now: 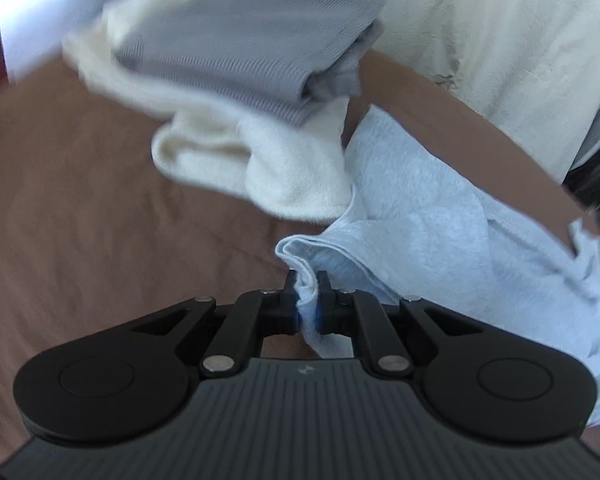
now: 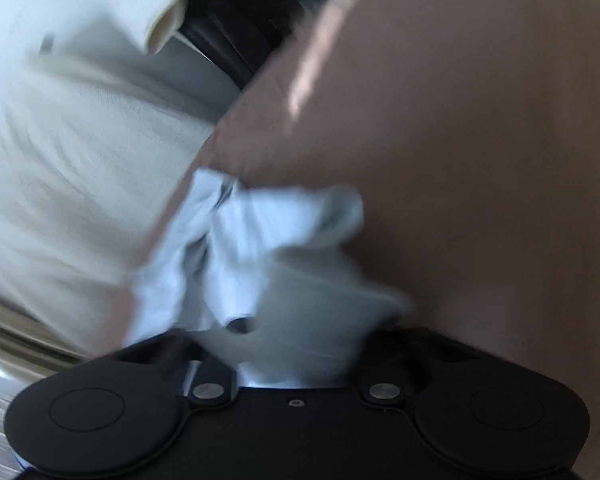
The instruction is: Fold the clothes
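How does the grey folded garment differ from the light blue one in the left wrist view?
The grey garment is folded into a neat block; the light blue garment lies loose and crumpled. The grey one rests on top of a cream fleecy item; the light blue one lies on the brown surface beside it. The left tool is shut on the light blue one's edge; nothing grips the grey one. Both are cloth.

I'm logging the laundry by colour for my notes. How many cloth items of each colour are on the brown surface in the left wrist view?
Grey: 1, the folded grey garment on top of the stack.
Cream: 1, the folded cream towel beneath it.
Light blue: 1, the light blue cloth pinched in the left gripper.
Total: 3
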A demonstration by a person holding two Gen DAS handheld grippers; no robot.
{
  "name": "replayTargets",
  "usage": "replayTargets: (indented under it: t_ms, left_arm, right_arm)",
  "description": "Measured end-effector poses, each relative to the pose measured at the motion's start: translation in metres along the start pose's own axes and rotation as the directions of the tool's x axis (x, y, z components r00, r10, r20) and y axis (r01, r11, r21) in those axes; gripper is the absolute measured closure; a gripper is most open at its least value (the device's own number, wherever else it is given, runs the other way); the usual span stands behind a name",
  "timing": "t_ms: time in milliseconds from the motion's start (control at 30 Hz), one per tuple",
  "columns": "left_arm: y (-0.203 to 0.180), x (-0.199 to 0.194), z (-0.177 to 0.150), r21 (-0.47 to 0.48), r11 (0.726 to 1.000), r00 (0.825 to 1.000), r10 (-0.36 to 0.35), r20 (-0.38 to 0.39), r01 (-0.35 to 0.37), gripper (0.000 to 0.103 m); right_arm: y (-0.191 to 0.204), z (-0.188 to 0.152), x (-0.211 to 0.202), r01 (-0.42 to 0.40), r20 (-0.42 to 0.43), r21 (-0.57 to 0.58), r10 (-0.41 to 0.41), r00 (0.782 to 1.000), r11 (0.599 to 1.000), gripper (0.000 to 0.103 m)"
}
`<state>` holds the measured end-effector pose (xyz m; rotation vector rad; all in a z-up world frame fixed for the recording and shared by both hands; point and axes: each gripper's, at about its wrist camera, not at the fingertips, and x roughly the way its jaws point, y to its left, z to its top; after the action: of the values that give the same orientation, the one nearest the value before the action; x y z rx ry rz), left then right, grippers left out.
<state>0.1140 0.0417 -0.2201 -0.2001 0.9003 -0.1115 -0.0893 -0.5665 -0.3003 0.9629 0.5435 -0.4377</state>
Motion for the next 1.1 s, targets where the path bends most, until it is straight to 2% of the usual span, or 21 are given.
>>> replayTargets:
  t_ms: [133,200,300,333,400,500,600,700,767,867,933,1000,1033,1100]
  left_arm:
    - [-0.021,-0.022,-0.010,0.112,0.993,0.998,0.023,0.061,-0.030,0.097]
    - [-0.023,-0.020,-0.013,0.124,0.992,0.998,0.024,0.052,-0.030,0.097]
    - [-0.025,-0.017,-0.013,0.130,0.991,0.998,0.036,0.058,-0.043,0.097]
    - [-0.028,-0.020,-0.012,0.144,0.989,0.996,0.036,0.076,-0.046,0.097]
    - [-0.036,-0.028,-0.011,0.174,0.983,0.992,0.034,0.122,-0.055,0.097]
    - [-0.040,-0.038,-0.013,0.177,0.983,0.991,0.018,0.133,-0.042,0.097]
    - [-0.027,-0.041,-0.017,0.119,0.993,0.997,-0.031,0.071,0.023,0.097]
    - [-0.015,-0.040,-0.028,0.077,0.995,0.998,-0.067,0.003,0.066,0.096]
    - [-0.017,-0.042,-0.038,0.091,0.993,0.997,-0.080,-0.025,0.082,0.096]
    - [-0.023,-0.039,-0.052,0.185,0.981,0.996,-0.038,-0.078,0.052,0.095]
    - [-0.016,-0.032,-0.049,0.159,0.986,0.992,-0.029,-0.122,0.048,0.095]
    - [-0.002,-0.042,-0.038,0.054,0.996,0.995,-0.061,-0.077,0.066,0.094]
    - [0.006,-0.050,-0.032,-0.009,0.997,0.996,-0.079,-0.039,0.079,0.094]
    - [0.012,-0.066,-0.023,-0.025,0.996,0.995,-0.080,0.057,0.081,0.089]
  right_arm:
    - [0.025,-0.004,-0.018,0.121,0.104,-0.215,-0.100,0.990,0.969,0.099]
    - [0.037,-0.007,-0.027,0.186,0.163,-0.314,-0.140,0.977,0.931,0.099]
    - [0.056,-0.010,-0.041,0.287,0.257,-0.447,-0.186,0.948,0.847,0.099]
    - [0.055,-0.011,-0.039,0.312,0.269,-0.459,-0.204,0.941,0.832,0.099]
    - [0.044,-0.010,-0.031,0.323,0.253,-0.427,-0.231,0.939,0.845,0.099]
    - [0.052,-0.005,-0.052,0.318,0.277,-0.437,-0.211,0.938,0.841,0.099]
    - [0.065,0.003,-0.070,0.330,0.311,-0.457,-0.199,0.929,0.826,0.099]
    - [0.059,0.009,-0.073,0.378,0.329,-0.449,-0.244,0.912,0.810,0.099]
    - [0.038,0.010,-0.067,0.394,0.297,-0.429,-0.285,0.911,0.813,0.099]
    - [0.007,0.010,-0.054,0.419,0.236,-0.401,-0.349,0.907,0.815,0.094]
    - [-0.007,0.004,-0.040,0.432,0.180,-0.399,-0.393,0.902,0.809,0.094]
    - [-0.010,-0.004,-0.033,0.467,0.173,-0.407,-0.436,0.883,0.785,0.083]
    - [-0.007,-0.004,-0.029,0.485,0.174,-0.419,-0.457,0.873,0.767,0.083]
    - [0.004,-0.001,-0.028,0.522,0.197,-0.439,-0.489,0.850,0.731,0.073]
